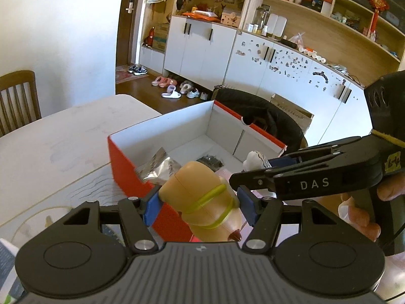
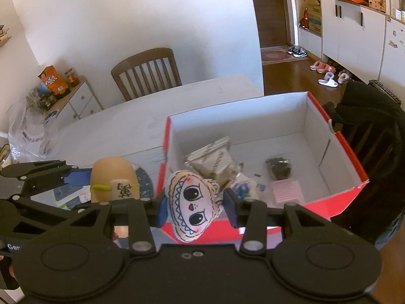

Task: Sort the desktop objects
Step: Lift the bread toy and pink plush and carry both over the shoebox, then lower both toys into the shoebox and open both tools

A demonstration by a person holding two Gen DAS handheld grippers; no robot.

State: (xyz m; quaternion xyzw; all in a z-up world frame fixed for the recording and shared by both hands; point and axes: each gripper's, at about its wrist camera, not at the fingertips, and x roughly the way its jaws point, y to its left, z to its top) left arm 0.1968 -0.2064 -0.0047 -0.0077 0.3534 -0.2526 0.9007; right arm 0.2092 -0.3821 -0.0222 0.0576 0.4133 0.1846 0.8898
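My left gripper (image 1: 200,205) is shut on a tan egg-shaped toy (image 1: 202,197) ringed by a yellow band, held just before the near wall of the red box (image 1: 126,167). My right gripper (image 2: 196,207) is shut on a plush face toy with big black eyes (image 2: 192,202), at the box's near rim (image 2: 336,204). Each wrist view shows the other gripper alongside: the right gripper (image 1: 255,169) holding the plush (image 1: 255,160), and the left gripper (image 2: 83,177) holding the egg toy (image 2: 114,177). Inside the box lie snack packets (image 2: 212,159), a dark bundle (image 2: 278,168) and a pink card (image 2: 287,190).
The box stands on a white table (image 1: 63,136). A wooden chair (image 2: 149,71) is at the far side, and a dark coat hangs over another chair (image 1: 265,116) beyond the box. Papers (image 2: 73,195) lie on the table near me. Cabinets (image 1: 202,48) and shoes (image 1: 174,88) are behind.
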